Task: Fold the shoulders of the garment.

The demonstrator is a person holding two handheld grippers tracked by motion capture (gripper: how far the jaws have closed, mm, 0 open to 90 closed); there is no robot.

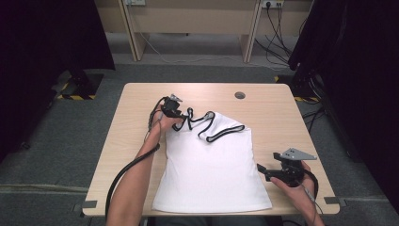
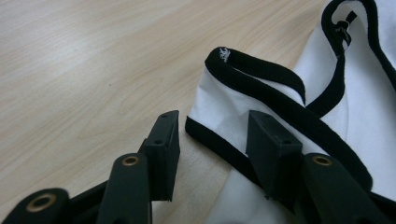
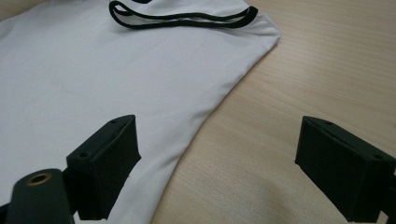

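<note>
A white sleeveless top (image 1: pixel 211 165) with black trim lies flat on the wooden table (image 1: pixel 273 108), its hem toward the front edge. Its black-edged straps (image 1: pixel 207 123) are bunched at the far left. My left gripper (image 1: pixel 181 123) is at that corner. In the left gripper view its jaws (image 2: pixel 214 116) stand apart, with a folded strap (image 2: pixel 261 88) between them and nothing pinched. My right gripper (image 1: pixel 262 172) sits low at the top's right edge. Its jaws (image 3: pixel 217 123) are wide open and straddle the side seam of the white cloth (image 3: pixel 93 70).
A round cable hole (image 1: pixel 240 95) sits in the tabletop at the far middle. Black curtains hang at both sides. A wooden desk (image 1: pixel 188 19) and loose cables (image 1: pixel 277 42) lie beyond the table on the grey floor.
</note>
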